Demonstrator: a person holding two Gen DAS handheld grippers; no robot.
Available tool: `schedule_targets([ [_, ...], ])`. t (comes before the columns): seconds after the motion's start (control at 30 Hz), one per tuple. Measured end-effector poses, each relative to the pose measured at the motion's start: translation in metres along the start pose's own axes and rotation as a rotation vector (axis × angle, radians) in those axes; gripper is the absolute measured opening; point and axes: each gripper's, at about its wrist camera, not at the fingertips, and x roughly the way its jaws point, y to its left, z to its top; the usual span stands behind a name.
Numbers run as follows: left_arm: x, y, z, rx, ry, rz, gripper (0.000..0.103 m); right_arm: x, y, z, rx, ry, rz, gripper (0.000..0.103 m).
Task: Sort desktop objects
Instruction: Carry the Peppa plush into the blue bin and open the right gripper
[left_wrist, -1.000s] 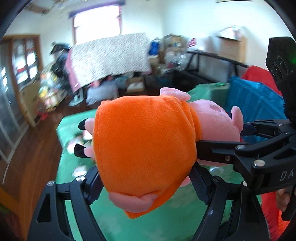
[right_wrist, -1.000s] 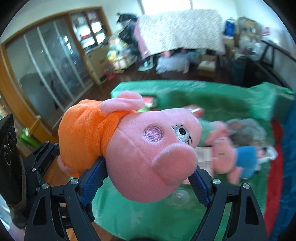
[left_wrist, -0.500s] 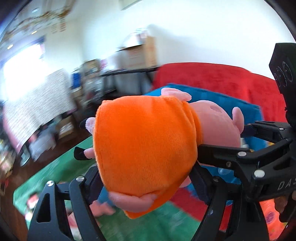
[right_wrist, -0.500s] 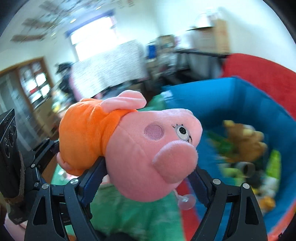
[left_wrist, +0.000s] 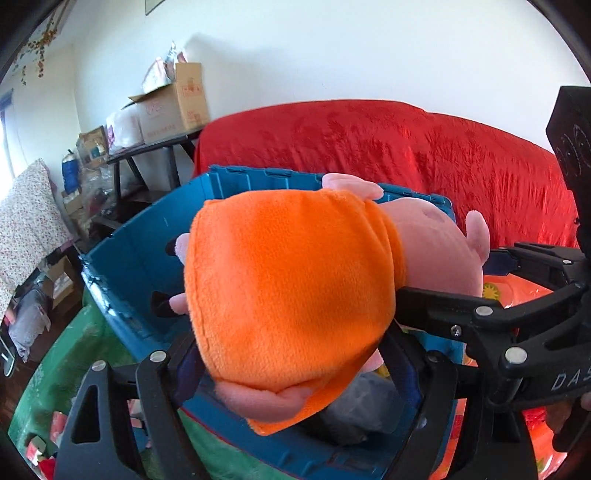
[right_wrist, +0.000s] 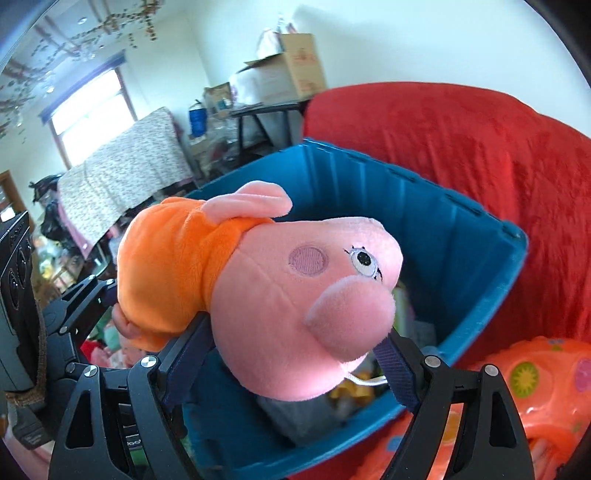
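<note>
The pig plush looks light, soft and squashy. It hangs over the blue bin, the left gripper on its orange body, jaws just eased wider, the right gripper pinching its head.

A red blanket covers furniture by the white wall, cardboard boxes crowd a dark table — and a floral sheet hangs below the window.
</note>
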Motion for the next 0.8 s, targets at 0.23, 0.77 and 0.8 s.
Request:
schedule_targets([
  [0.23, 0.009, -0.008, -0.007, 0.025, 0.037, 0.029, 0.085, 0.008, -0.019, -0.003, 0.025, 0.004, -0.027, 0.086],
  [0.77, -0.037, -0.006, -0.029, -0.003, -0.012, 0.117, 0.085, -0.004, -0.022, -0.014, 0.046, -0.015, -0.056, 0.102],
  [0.8, -0.043, -0.002, -0.031, -0.018, -0.018, 0.126, 0.085, -0.006, -0.019, -0.015, 0.044, -0.015, -0.056, 0.102],
])
